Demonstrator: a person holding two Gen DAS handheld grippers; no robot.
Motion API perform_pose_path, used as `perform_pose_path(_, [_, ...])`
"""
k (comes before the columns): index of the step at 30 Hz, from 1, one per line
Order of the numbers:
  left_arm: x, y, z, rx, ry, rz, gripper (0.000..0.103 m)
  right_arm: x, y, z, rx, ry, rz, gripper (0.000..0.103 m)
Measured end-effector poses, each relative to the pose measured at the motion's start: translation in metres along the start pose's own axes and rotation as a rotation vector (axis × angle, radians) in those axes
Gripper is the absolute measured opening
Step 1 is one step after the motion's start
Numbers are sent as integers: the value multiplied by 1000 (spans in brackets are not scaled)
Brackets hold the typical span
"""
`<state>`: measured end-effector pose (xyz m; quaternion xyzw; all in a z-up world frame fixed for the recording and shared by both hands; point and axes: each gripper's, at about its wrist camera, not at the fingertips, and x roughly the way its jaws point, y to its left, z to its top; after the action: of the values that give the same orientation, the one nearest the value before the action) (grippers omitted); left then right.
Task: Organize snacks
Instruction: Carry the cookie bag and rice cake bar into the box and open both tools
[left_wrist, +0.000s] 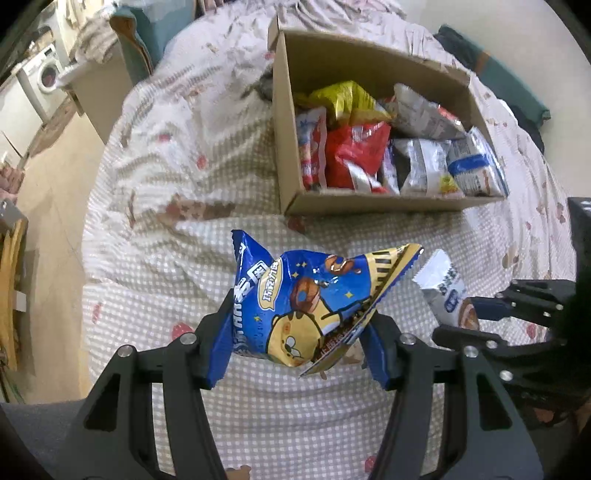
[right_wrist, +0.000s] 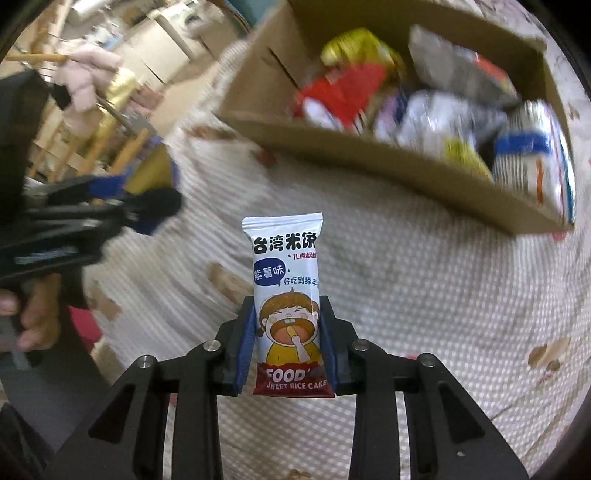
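My left gripper (left_wrist: 295, 343) is shut on a crumpled blue snack bag with a cartoon bear (left_wrist: 306, 306), held above the checked bedcover. In the right wrist view my right gripper (right_wrist: 288, 332) is shut on a white rice cake bar packet (right_wrist: 288, 295) that stands upright between the blue pads. The same packet (left_wrist: 443, 291) and the right gripper (left_wrist: 476, 317) show at the right of the left wrist view. A cardboard box (left_wrist: 369, 205) with several snack packets lies ahead on the bed; it fills the upper right of the right wrist view (right_wrist: 332, 144). The left gripper (right_wrist: 122, 199) appears blurred at the left there.
The checked bedcover (left_wrist: 166, 258) spreads under both grippers. A washing machine (left_wrist: 44, 74) and a wooden floor lie at the far left, beyond the bed edge. A person's hand (right_wrist: 37, 317) holds the left gripper. Dark green fabric (left_wrist: 498, 77) lies beyond the box.
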<state>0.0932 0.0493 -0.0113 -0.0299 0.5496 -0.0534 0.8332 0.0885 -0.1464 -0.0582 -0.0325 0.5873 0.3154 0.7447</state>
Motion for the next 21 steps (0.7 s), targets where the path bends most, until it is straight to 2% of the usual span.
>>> perform_pose_path(7, [-30,-9,13,21,-102,11,56,-58,2,2,-25,-181,40,33])
perform_pose_path(8, [-33,-11,16,24,-112,9,56,-61,2,15,-15,-206,40,33])
perform_pose_path(13, [-51,-24,40,64,-177,23,56,-81,-11,18,69,-340,37,33])
perform_pose_path(21, [-51,-32,80,79,-212,37,56,-117,-49,39,196,-467,-40,33])
